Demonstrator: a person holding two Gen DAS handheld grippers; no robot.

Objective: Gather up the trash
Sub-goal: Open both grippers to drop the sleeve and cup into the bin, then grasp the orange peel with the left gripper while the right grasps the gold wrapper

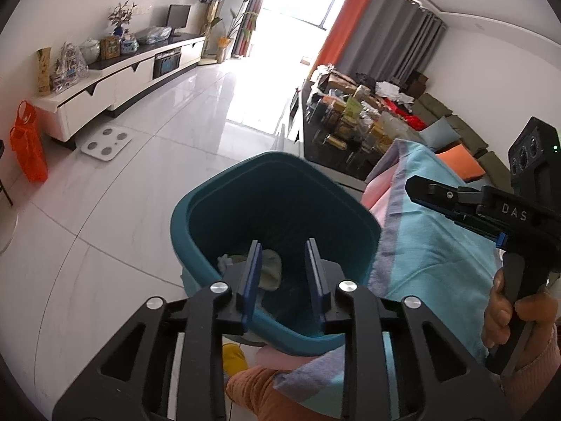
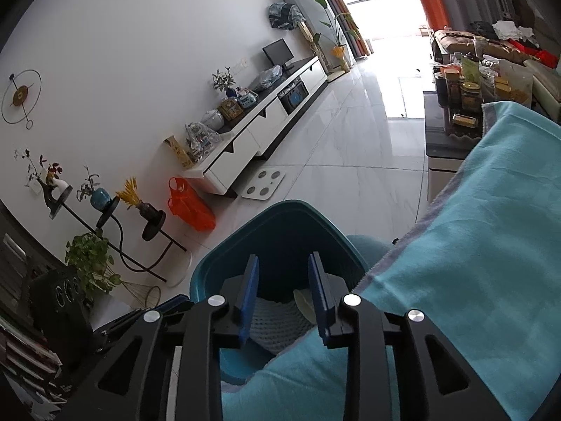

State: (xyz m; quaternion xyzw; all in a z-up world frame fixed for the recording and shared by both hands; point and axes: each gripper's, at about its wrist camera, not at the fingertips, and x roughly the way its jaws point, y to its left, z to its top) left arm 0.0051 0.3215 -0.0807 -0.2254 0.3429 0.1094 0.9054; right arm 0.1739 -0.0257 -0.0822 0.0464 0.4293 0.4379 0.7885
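Observation:
A teal trash bin (image 1: 196,224) stands on the floor beside a table draped in a blue cloth (image 1: 431,245). Pale crumpled trash (image 1: 271,266) lies at its bottom. My left gripper (image 1: 283,277) hangs open and empty over the bin's mouth. The right gripper shows in the left wrist view at the right, held over the cloth, fingers (image 1: 438,193) close together. In the right wrist view my right gripper (image 2: 284,294) is open and empty above the bin (image 2: 224,263), where white foam netting (image 2: 277,322) and a pale scrap lie.
White tiled floor (image 1: 157,182) spreads left with a bathroom scale (image 1: 105,144), an orange bag (image 1: 28,144) and a long TV cabinet (image 1: 115,77). A cluttered dark coffee table (image 1: 350,122) and sofa lie behind. Plant stands (image 2: 105,217) line the wall.

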